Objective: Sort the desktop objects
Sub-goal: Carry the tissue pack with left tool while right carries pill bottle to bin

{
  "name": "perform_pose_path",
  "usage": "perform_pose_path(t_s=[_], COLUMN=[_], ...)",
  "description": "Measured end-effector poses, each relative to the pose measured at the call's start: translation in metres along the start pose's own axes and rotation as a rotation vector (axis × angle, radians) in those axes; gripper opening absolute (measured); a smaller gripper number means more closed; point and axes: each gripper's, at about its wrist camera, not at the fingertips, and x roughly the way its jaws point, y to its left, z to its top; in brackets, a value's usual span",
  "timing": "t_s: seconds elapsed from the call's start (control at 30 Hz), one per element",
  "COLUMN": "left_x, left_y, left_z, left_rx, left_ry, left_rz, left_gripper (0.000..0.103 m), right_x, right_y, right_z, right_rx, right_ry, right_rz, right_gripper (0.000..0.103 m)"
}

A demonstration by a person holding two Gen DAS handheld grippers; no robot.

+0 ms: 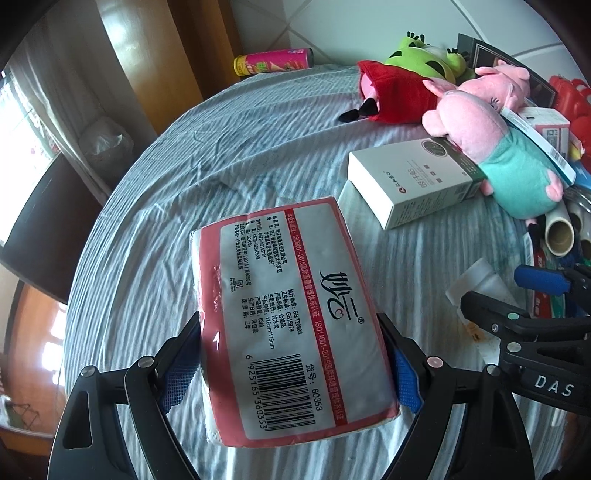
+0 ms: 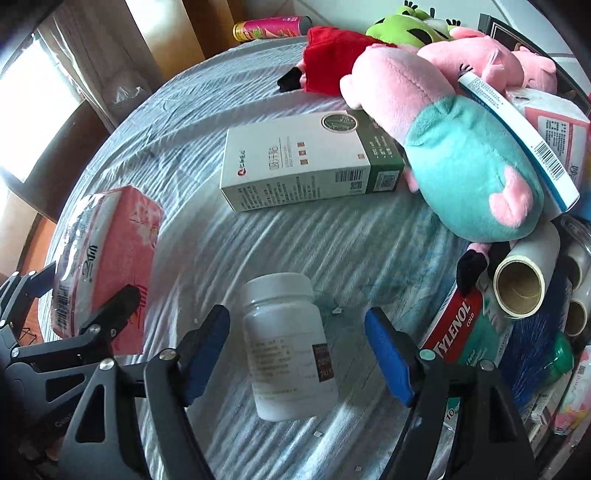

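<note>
My left gripper [image 1: 291, 362] is shut on a pink tissue pack [image 1: 291, 317], label side up, held over the striped tablecloth [image 1: 177, 192]. The same pack [image 2: 107, 266] and the left gripper [image 2: 122, 299] show at the left of the right wrist view. My right gripper [image 2: 295, 339] is open, its blue pads on either side of a white pill bottle [image 2: 288, 347] lying on the cloth, not touching it. The right gripper [image 1: 535, 291] also shows at the right edge of the left wrist view.
A white-green box [image 2: 306, 162] lies mid-table. Plush pigs [image 2: 454, 147], a red plush [image 2: 332, 55] and a green plush [image 2: 406, 26] pile at the back right. A pink can [image 2: 269, 27] lies at the far edge. A Tylenol box [image 2: 461, 332] and tape rolls [image 2: 524, 280] lie right.
</note>
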Motion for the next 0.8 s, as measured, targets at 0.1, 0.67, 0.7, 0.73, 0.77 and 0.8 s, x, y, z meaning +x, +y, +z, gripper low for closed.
perform_pose_path(t_s=[0.1, 0.67, 0.7, 0.73, 0.77, 0.8], left_x=[0.004, -0.056, -0.062, -0.068, -0.074, -0.081], left_y=[-0.001, -0.012, -0.013, -0.015, -0.017, -0.02], left_z=[-0.006, -0.006, -0.005, -0.004, -0.002, 0.0], left_rx=[-0.003, 0.005, 0.017, 0.029, 0.044, 0.058], left_ry=[0.016, -0.106, -0.12, -0.134, -0.151, -0.169], left_rz=[0.007, -0.03, -0.04, -0.049, -0.063, -0.078], left_gripper=[0.087, 0.087, 0.087, 0.087, 0.087, 0.087], right_x=[0.02, -0.055, -0.064, -0.073, -0.084, -0.094], right_y=[0.005, 0.019, 0.016, 0.013, 0.009, 0.005], right_z=[-0.005, -0.021, -0.024, -0.027, -0.03, -0.034], right_rx=[-0.027, -0.007, 0.005, 0.017, 0.032, 0.051], right_ry=[0.062, -0.137, -0.149, -0.162, -0.176, -0.193], right_rz=[-0.033, -0.074, -0.08, -0.085, -0.094, -0.104], right_gripper=[0.074, 0.046, 0.045, 0.045, 0.045, 0.045])
